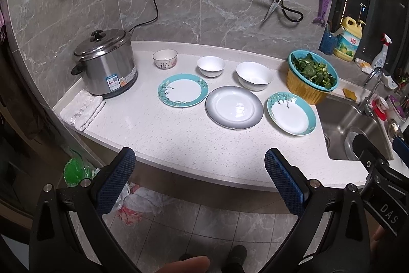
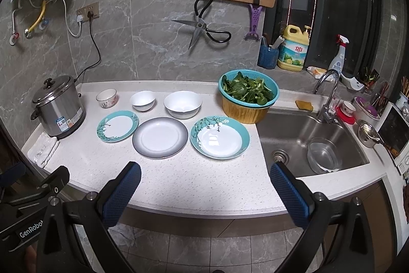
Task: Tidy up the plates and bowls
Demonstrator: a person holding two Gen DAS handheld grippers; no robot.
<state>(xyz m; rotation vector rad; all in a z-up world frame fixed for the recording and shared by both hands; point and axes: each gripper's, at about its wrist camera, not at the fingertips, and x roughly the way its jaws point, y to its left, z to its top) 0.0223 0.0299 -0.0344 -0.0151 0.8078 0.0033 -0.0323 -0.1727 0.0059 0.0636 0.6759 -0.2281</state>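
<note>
My left gripper hangs at the front edge of the counter, its blue pads spread wide with nothing between them. My right gripper is the same: jaws wide apart, empty, held over the counter's front edge near the sink.

Beyond them, six dishes sit on the white speckled counter in two rows, none stacked. In the front row, the left plate is white with a teal rim and a floral sprig. Just beside it, the middle plate is white, shading to a dark grey rim. The right plate is deeper, teal-rimmed with blossoms, and lies close to the sink edge.

In the back row, the small bowl is white with a pink pattern outside and stands nearest the cooker. The middle bowl is plain white, and the big bowl is white too, wider. All three are upright and empty.

To the right of the big bowl, a teal colander of greens rests in a yellow tub by the sink. A folded cloth lies in front of the cooker.
</note>
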